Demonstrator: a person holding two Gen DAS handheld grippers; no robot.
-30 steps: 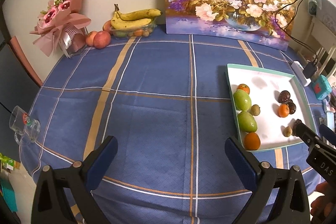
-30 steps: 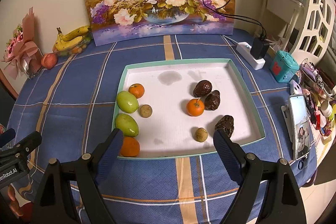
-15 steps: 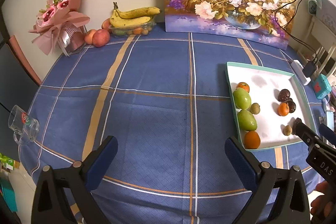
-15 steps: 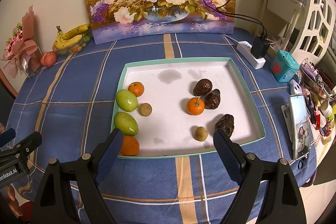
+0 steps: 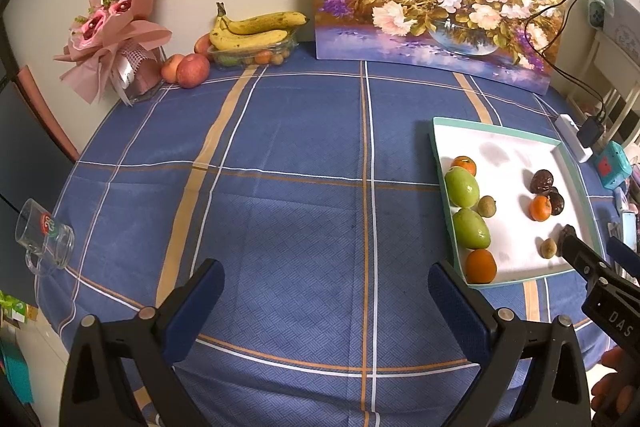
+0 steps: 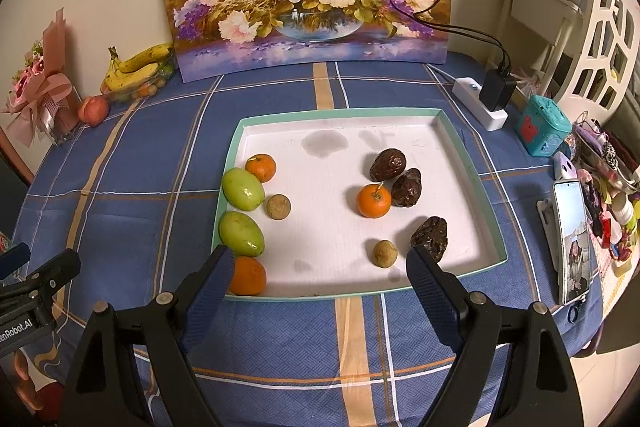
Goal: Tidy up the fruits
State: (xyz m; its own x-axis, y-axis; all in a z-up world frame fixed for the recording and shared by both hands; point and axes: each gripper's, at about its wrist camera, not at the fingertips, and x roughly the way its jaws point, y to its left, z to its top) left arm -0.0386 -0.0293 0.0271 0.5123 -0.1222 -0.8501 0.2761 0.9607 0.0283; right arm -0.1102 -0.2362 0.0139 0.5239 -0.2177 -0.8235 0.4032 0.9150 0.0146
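Holding my right gripper (image 6: 316, 273) wide and empty above the near rim of the tray (image 6: 472, 155), I see my left gripper (image 5: 326, 293) just as wide over bare blue checked surface (image 5: 280, 163) — nothing between either pair of jaws. Inside the tray sit two green fruits (image 6: 243, 188), three oranges (image 6: 373, 201), two small brown fruits (image 6: 278, 206) and three dark wrinkled ones (image 6: 387, 165). Bananas (image 5: 256, 29) and apples (image 5: 193, 71) lie well apart, by the wall.

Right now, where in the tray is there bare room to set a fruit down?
Free: the tray's far strip above the oranges, and the middle lane between the green mangoes and the centre orange. Crowded: the left wall and the dark dates.
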